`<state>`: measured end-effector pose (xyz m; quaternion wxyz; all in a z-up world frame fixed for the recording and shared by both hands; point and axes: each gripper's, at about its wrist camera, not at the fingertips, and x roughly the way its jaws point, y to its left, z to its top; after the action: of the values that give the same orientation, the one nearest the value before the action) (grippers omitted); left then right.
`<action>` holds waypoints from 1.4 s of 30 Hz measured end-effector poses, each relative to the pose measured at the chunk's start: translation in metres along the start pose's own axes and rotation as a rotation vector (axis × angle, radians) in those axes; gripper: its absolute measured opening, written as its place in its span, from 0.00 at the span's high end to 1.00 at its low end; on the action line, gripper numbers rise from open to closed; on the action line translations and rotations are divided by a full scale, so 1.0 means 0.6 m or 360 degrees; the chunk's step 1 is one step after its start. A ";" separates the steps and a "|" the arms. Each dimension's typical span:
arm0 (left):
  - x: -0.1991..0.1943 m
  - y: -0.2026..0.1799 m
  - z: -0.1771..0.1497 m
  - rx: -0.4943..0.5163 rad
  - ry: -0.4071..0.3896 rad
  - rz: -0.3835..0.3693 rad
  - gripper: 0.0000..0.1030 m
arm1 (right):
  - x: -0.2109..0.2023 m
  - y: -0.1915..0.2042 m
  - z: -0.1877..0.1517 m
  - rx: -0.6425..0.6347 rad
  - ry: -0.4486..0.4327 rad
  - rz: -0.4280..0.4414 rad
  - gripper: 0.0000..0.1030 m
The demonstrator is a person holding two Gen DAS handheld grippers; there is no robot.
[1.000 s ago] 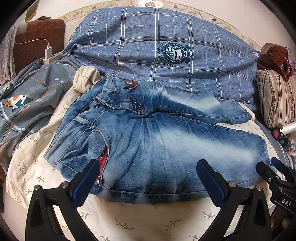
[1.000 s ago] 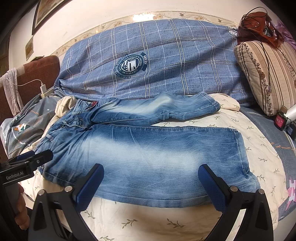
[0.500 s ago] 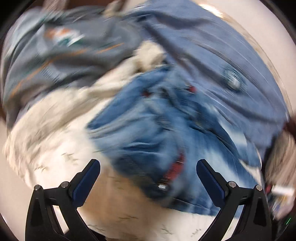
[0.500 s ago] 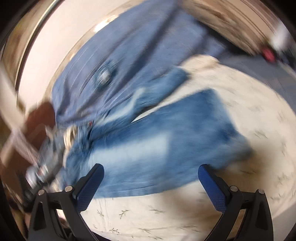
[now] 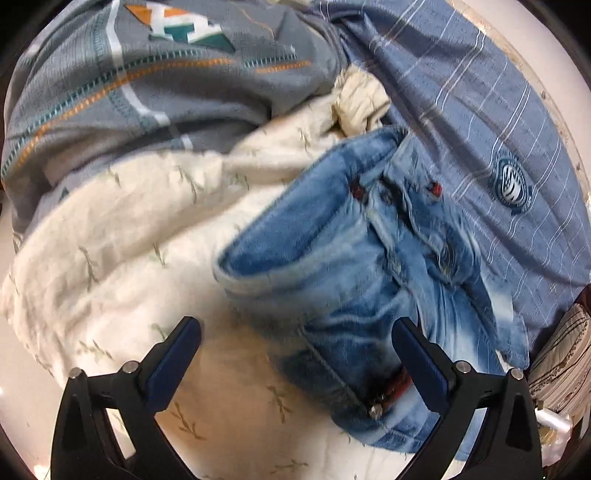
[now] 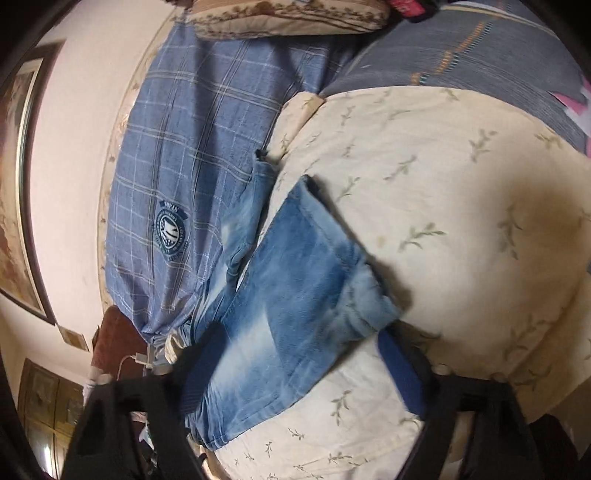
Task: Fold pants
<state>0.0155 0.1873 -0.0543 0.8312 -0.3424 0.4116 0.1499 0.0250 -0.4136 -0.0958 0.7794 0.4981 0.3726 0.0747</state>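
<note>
Faded blue jeans (image 5: 362,280) lie on a cream leaf-print bedsheet (image 5: 110,236). The left wrist view shows the waistband end with a metal button (image 5: 375,410) and red lining. My left gripper (image 5: 295,354) is open, its right finger over the waistband corner, not gripping. The right wrist view shows a trouser leg (image 6: 295,295) and its hem, with the second leg (image 6: 240,221) further back. My right gripper (image 6: 291,369) is open, jaws straddling the leg's near edge close to the hem.
A blue plaid quilt (image 5: 480,110) with a round emblem (image 6: 170,229) lies behind the jeans. A grey blanket (image 5: 147,74) with orange stitching is at the left. Striped pillows (image 6: 288,18) lie at the bed's far end. A charger cable (image 6: 129,360) hangs near a brown headboard.
Both grippers have swung apart and rolled, the left toward the waistband, the right toward the leg hem, and dropped closer to the jeans. Both stay open.
</note>
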 end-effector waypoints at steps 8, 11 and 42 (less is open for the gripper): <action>0.022 0.028 0.038 -0.0081 0.0071 -0.0026 0.35 | 0.022 0.003 0.003 -0.0110 0.0026 -0.0141 0.49; 0.015 0.029 0.038 -0.0122 0.0075 -0.0041 0.40 | 0.028 0.011 0.003 -0.0151 0.0036 -0.0180 0.50; -0.041 0.022 -0.018 -0.0051 0.0177 0.0191 0.60 | -0.014 0.029 0.024 -0.0444 0.0129 -0.0734 0.35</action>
<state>-0.0130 0.1902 -0.0455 0.7911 -0.3382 0.4743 0.1868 0.0329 -0.4192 -0.0736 0.8214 0.2845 0.4932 -0.0344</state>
